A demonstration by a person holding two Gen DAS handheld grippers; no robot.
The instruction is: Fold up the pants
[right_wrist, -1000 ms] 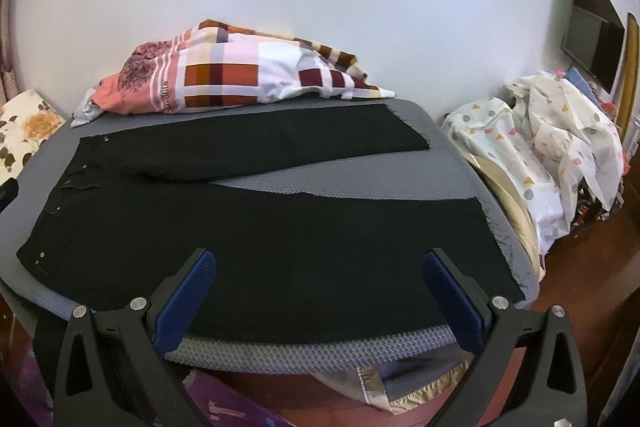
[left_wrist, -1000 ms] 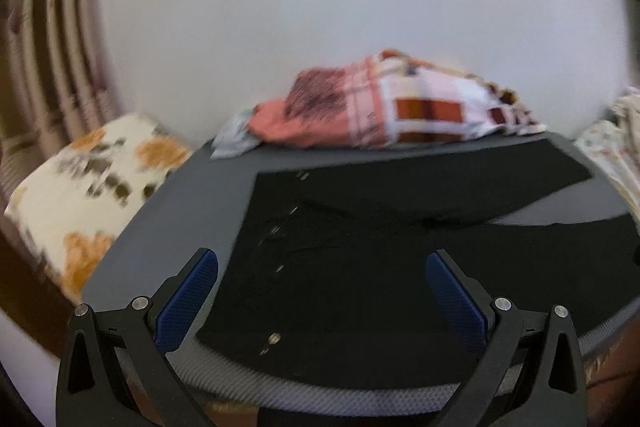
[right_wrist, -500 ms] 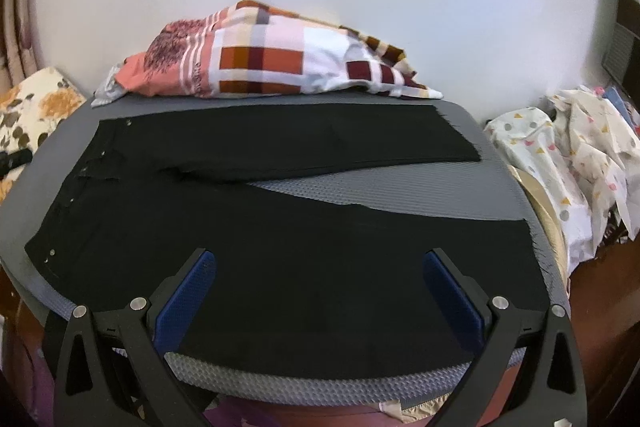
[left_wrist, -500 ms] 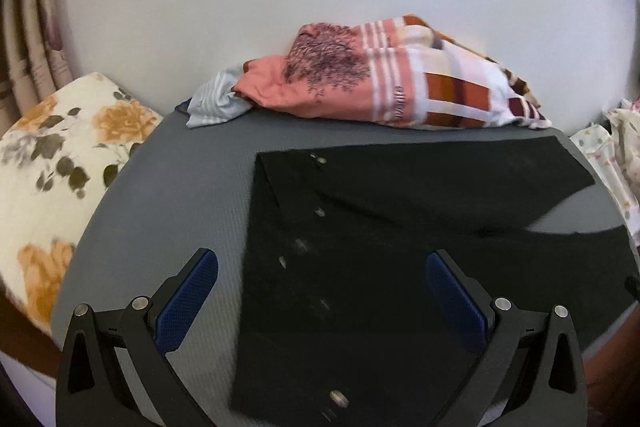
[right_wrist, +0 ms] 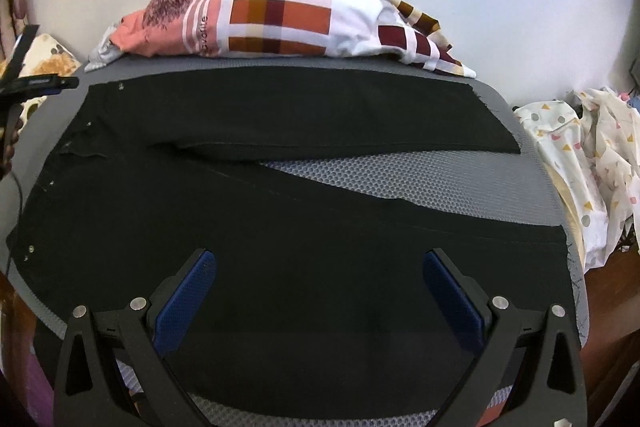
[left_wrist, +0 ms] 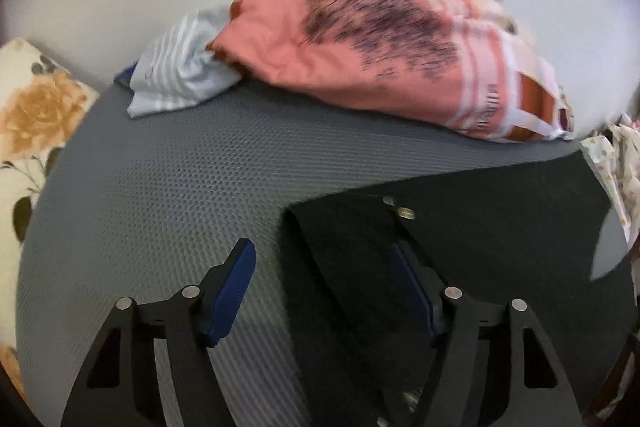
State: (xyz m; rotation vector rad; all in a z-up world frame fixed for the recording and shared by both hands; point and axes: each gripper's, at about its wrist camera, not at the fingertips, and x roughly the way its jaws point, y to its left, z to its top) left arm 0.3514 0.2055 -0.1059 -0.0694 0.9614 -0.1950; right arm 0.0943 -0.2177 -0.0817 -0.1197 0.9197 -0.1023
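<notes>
In the left wrist view, the left gripper (left_wrist: 322, 279) is seen with its jaws apart, straddling the waistband corner of the black pants (left_wrist: 480, 247), which are spread on the gray mat (left_wrist: 160, 207). A pink quilt (left_wrist: 380, 59) is piled by the wall.

In the right wrist view, the right gripper (right_wrist: 320, 291) is held wide open over the near leg of the pants (right_wrist: 280, 227). The two legs are spread apart in a V on the mat (right_wrist: 400, 179).

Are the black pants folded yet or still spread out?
Spread flat: the black pants lie on the grey mat with both legs apart, mat showing between them.
</notes>
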